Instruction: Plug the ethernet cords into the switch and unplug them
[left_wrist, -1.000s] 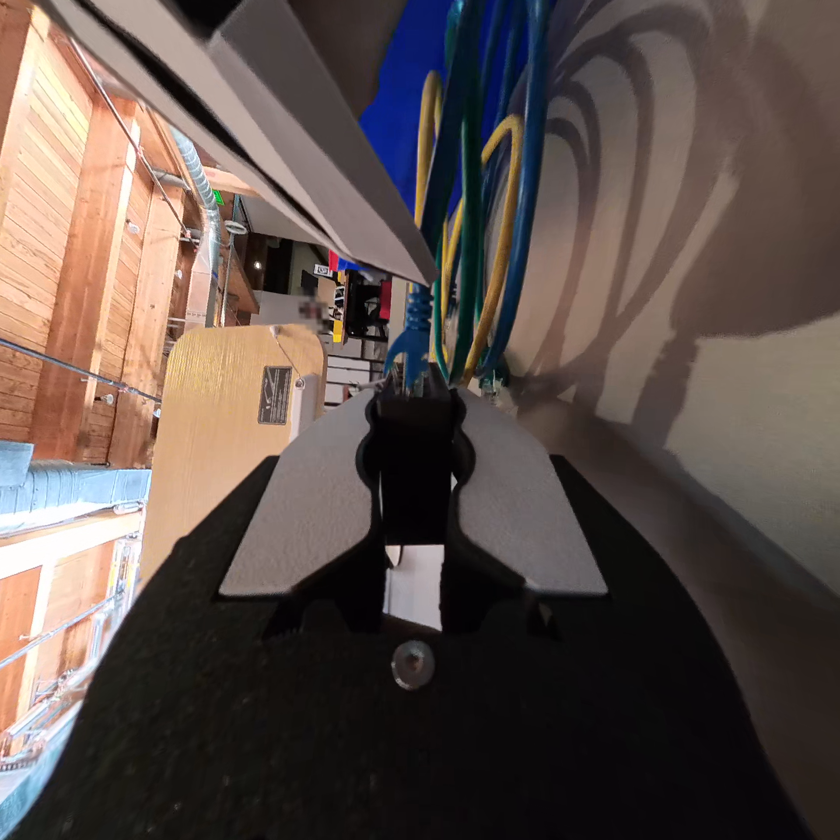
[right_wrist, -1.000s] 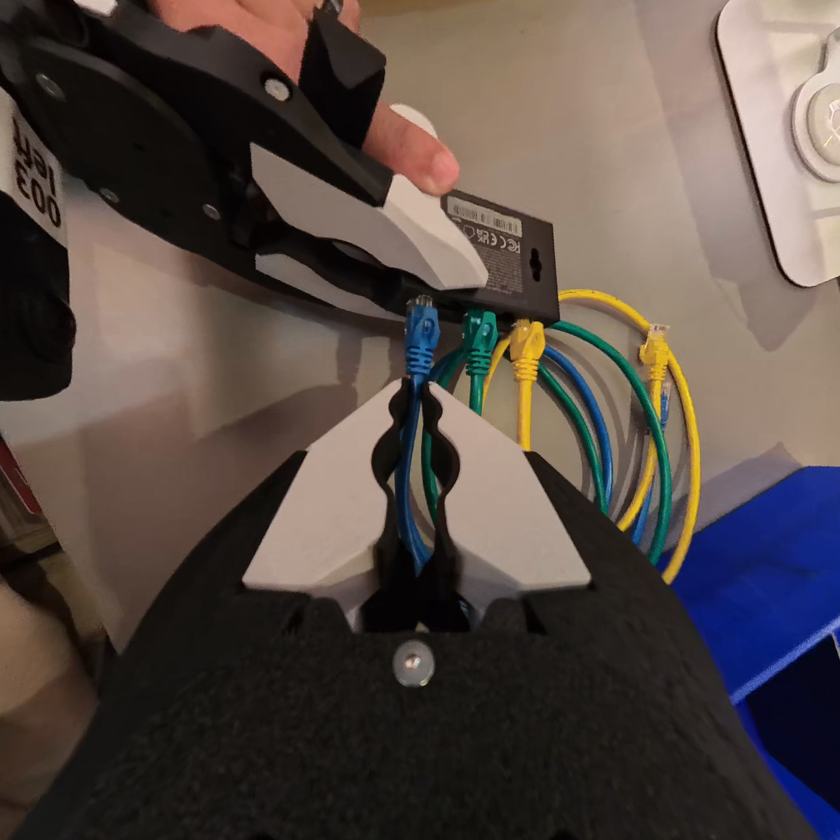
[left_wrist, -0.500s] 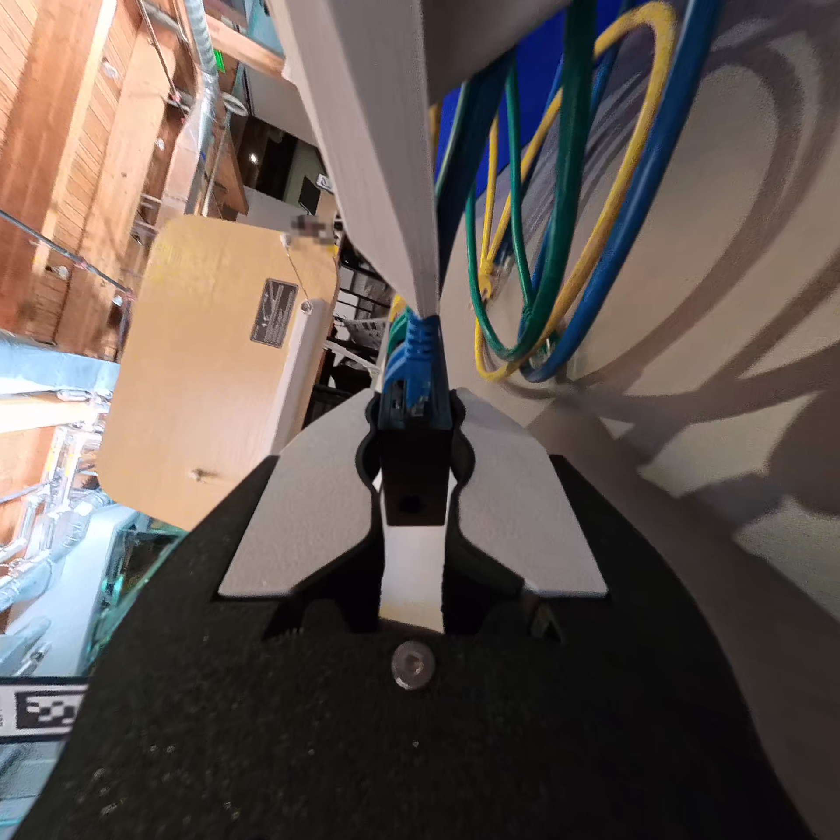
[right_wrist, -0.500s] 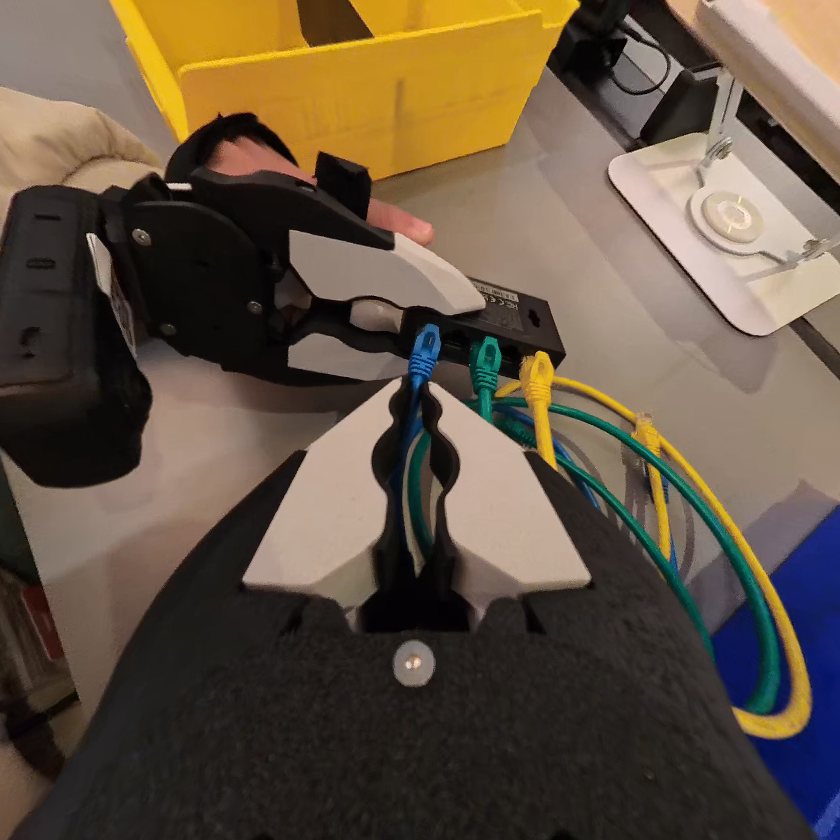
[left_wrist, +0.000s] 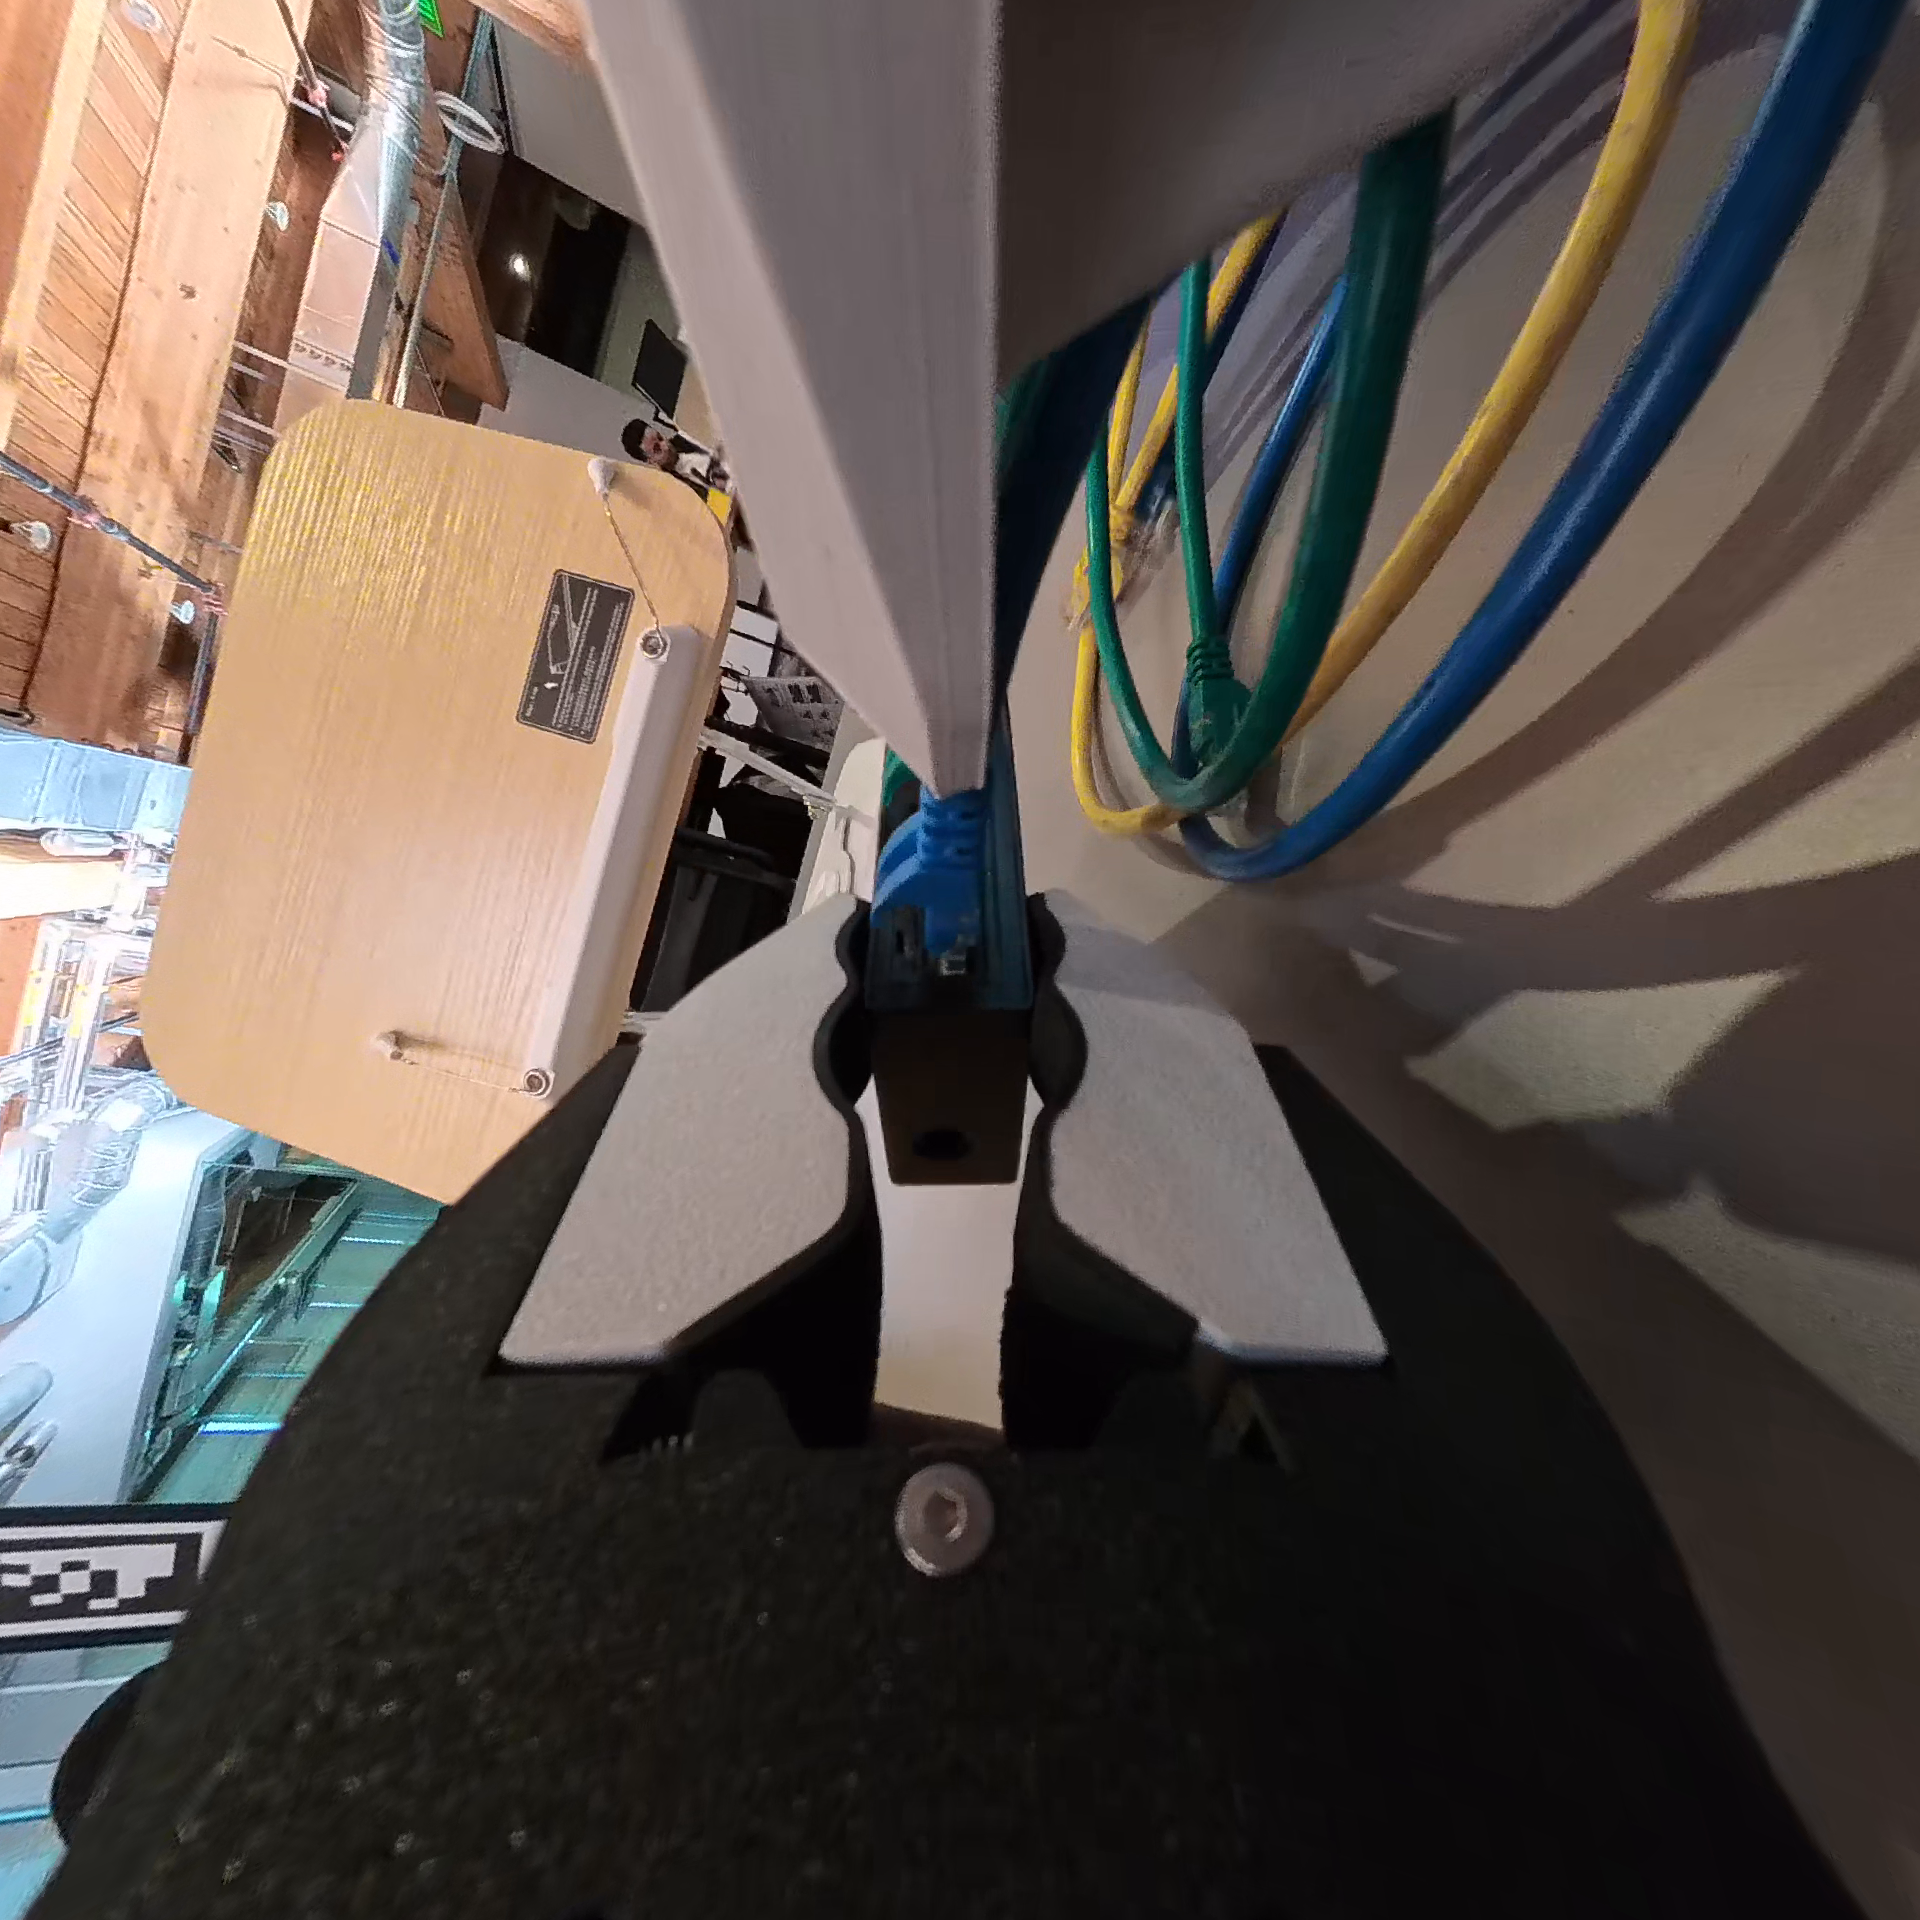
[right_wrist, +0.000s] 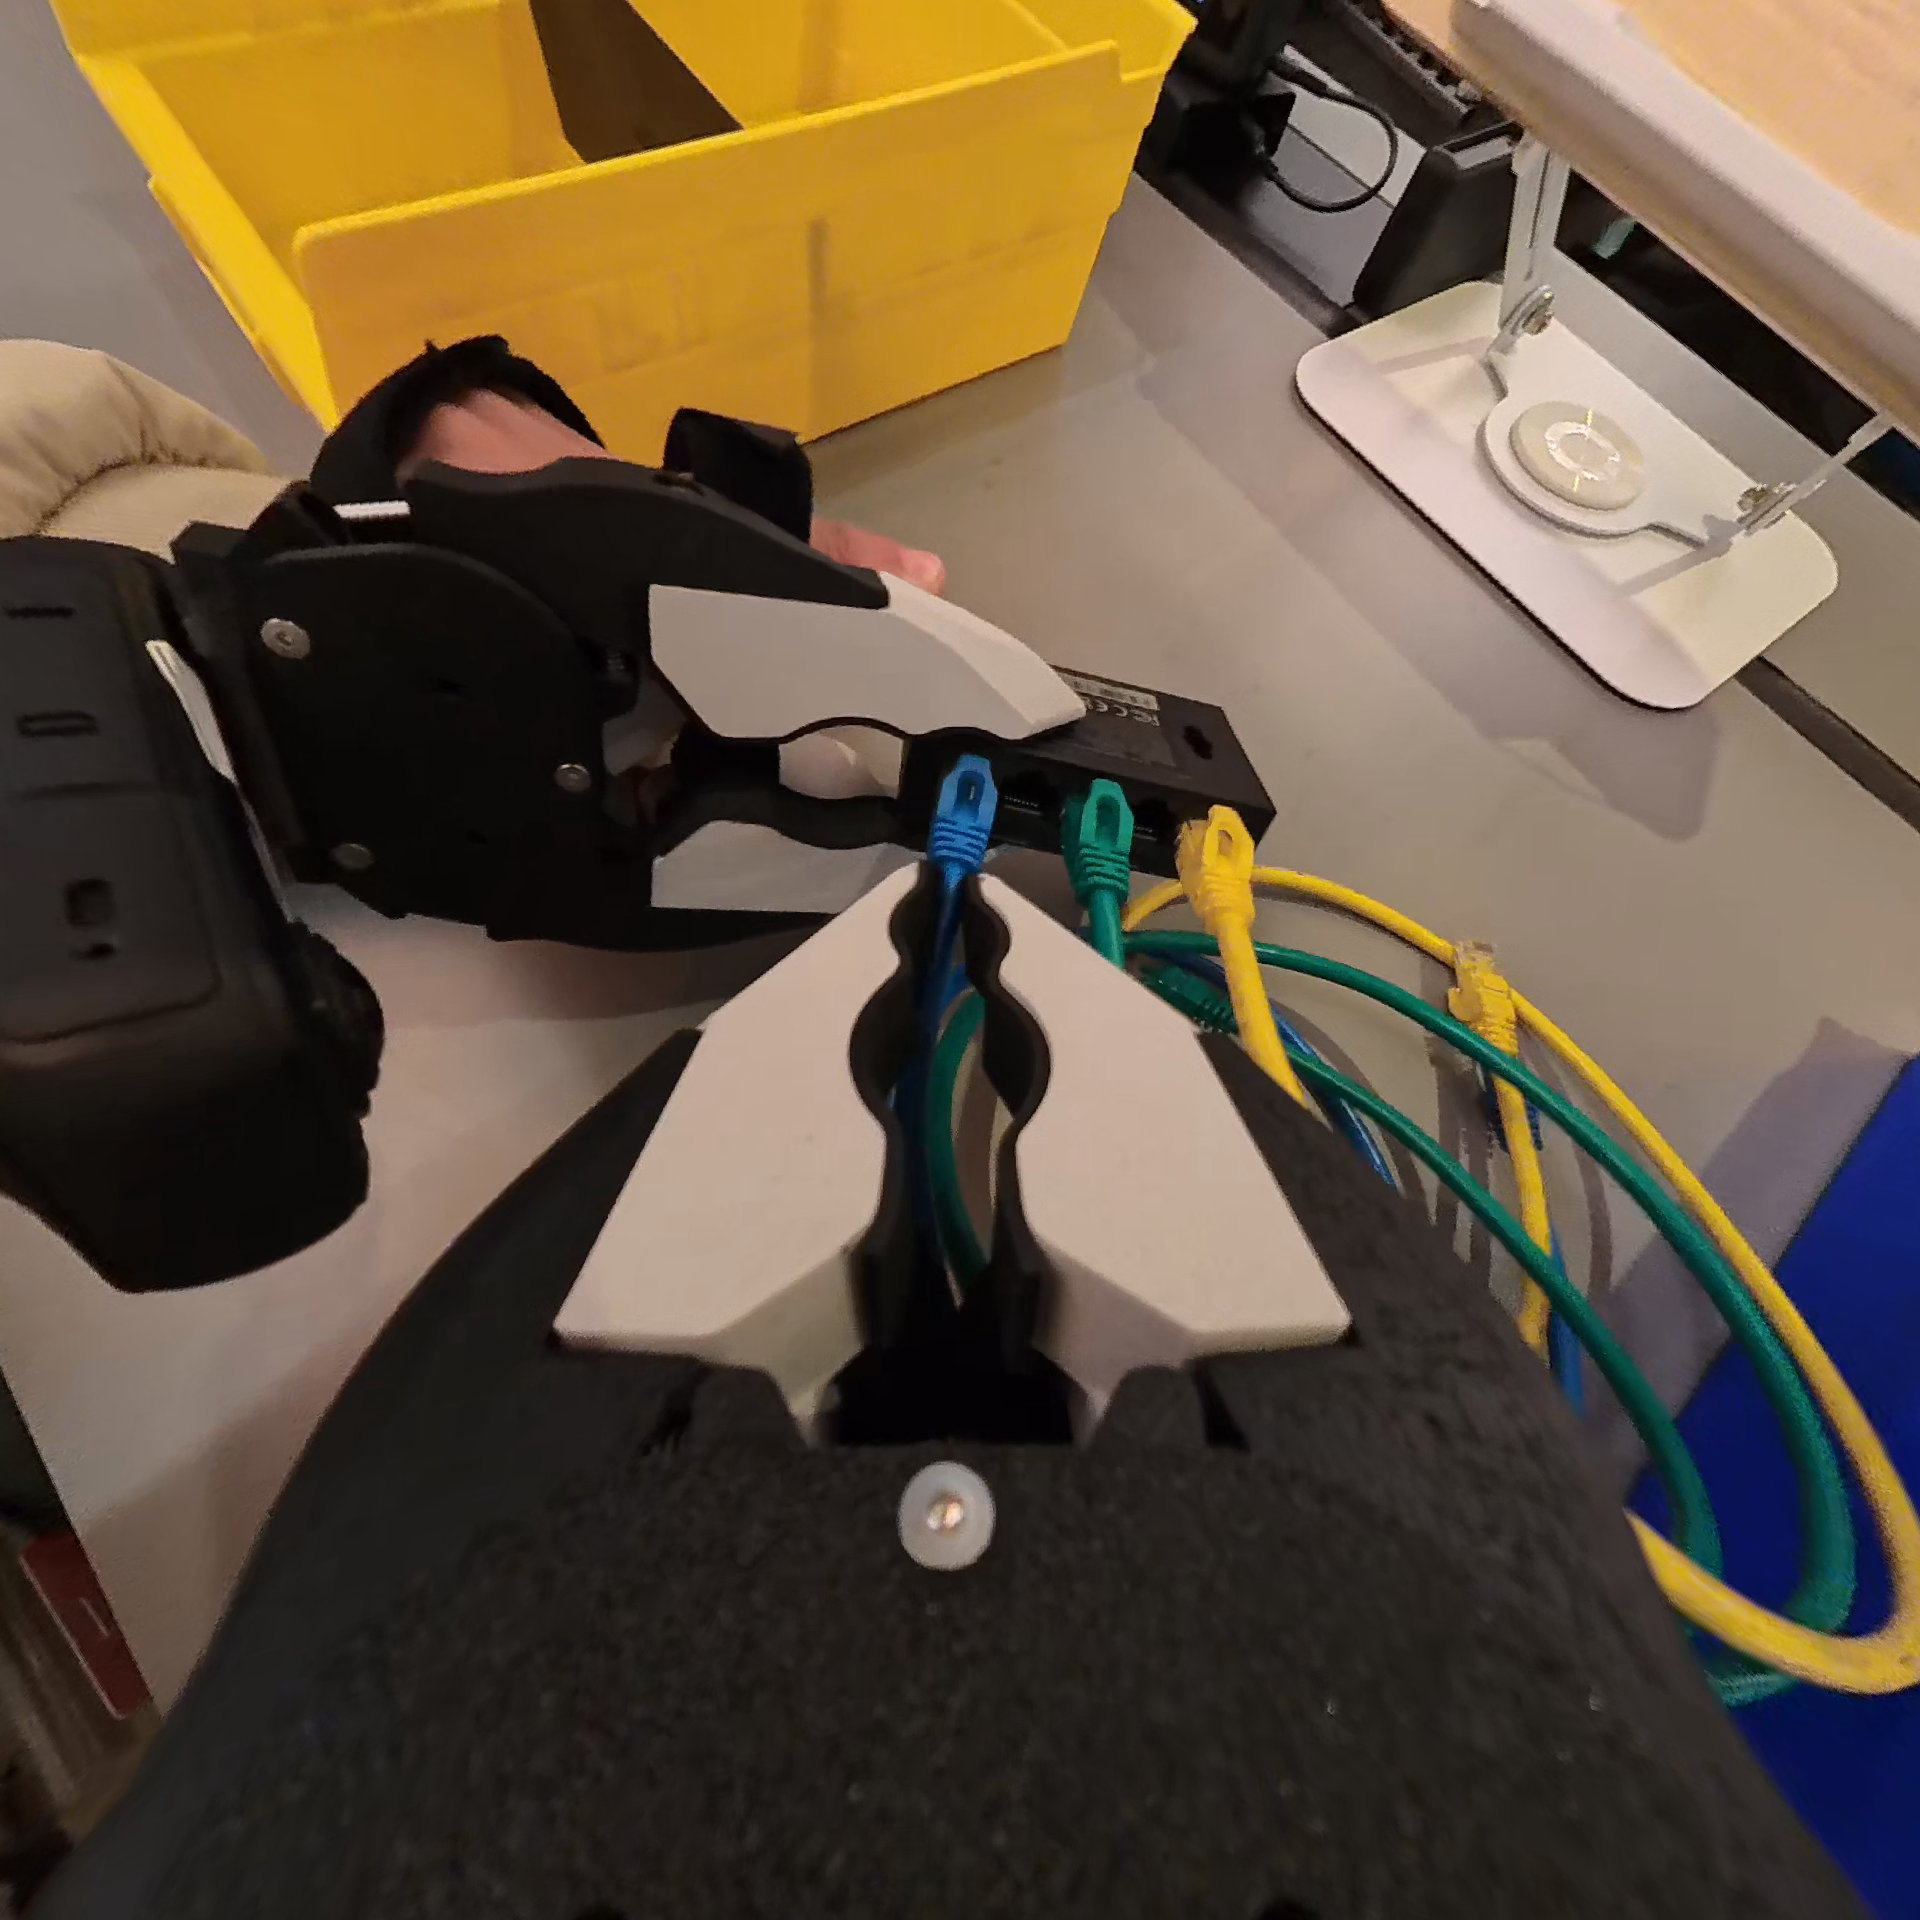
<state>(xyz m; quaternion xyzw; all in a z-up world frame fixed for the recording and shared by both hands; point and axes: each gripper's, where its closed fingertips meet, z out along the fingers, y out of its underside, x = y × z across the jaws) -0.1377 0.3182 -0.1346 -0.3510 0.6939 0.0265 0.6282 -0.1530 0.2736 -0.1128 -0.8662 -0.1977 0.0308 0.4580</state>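
The black switch lies on the grey table, its ports facing my right gripper. My left gripper is shut on the switch's left end; it also shows in the right wrist view. Blue, green and yellow plugs sit in the ports. My right gripper is shut on the blue cord just behind its plug. In the left wrist view the blue plug sits at the switch below a grey finger of the right gripper.
The cords loop over the table to the right, with loose yellow and green ends. A yellow bin stands behind. A white stand base is at back right, a blue surface at right.
The switch and left gripper have tilted from label-up to lying flatter, ports toward my right gripper. The right wrist view has swung up to show the yellow bin. Both grippers stay shut.
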